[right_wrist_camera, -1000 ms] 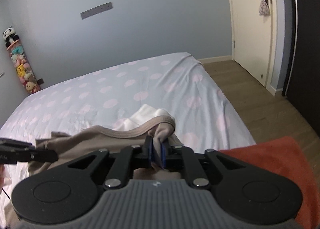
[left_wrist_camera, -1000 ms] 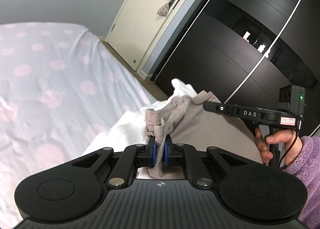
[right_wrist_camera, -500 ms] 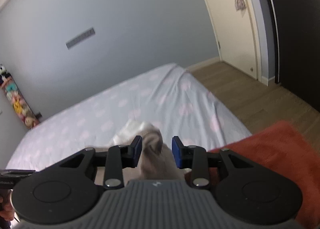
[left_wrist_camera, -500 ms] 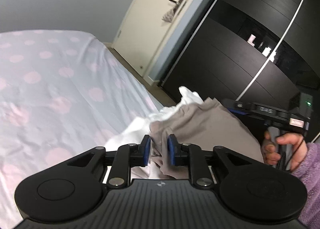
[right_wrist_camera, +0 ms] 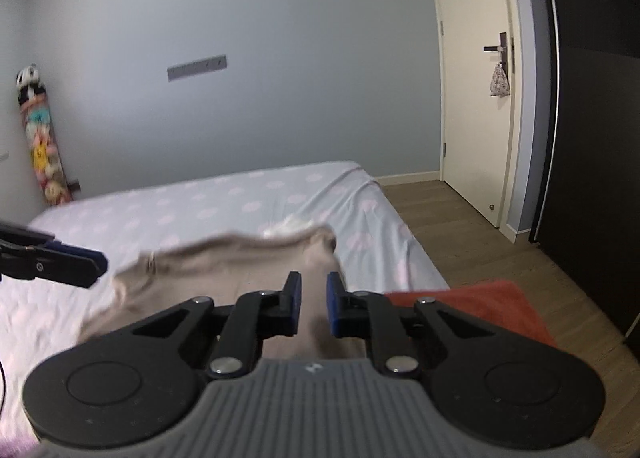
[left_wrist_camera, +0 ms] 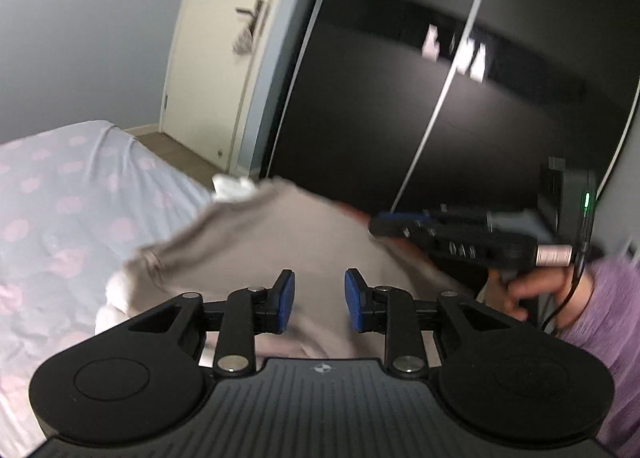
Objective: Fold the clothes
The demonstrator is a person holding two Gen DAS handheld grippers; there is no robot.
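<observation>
Beige cloth, a garment (left_wrist_camera: 280, 242), lies spread on the bed (left_wrist_camera: 60, 194) straight ahead of both your grippers, and motion blur smears its edges in both views. Your left gripper (left_wrist_camera: 319, 300) stands with its blue pads (left_wrist_camera: 286, 300) wide apart; the garment shows in the gap below them, and neither pad pinches it. Your right gripper (right_wrist_camera: 313, 304) has its pads (right_wrist_camera: 295, 304) parted more narrowly. A ridge of the beige cloth runs up between them, but you can see space on both sides, so it has no grip on the fabric either.

From the left wrist view, your right gripper (left_wrist_camera: 404, 224) shows side-on at the right, over the garment's far edge, with a green light on its body and your right hand (left_wrist_camera: 532, 290) in a purple sleeve (left_wrist_camera: 600, 322) around the handle. From the right wrist view, the tip of your left gripper (right_wrist_camera: 86, 264) pokes in from the left, just above the garment's near-left corner.

White fabric (right_wrist_camera: 292, 226) peeks out beyond the garment's far edge and under its left side. The bed's sheet is pale lilac with pink dots. An orange-red cloth (right_wrist_camera: 480, 310) lies at the bed's right edge, beside the garment. A cream door (right_wrist_camera: 472, 98) with a small pouch (right_wrist_camera: 499, 81) on its handle stands beyond, next to a black wardrobe (left_wrist_camera: 460, 118).
</observation>
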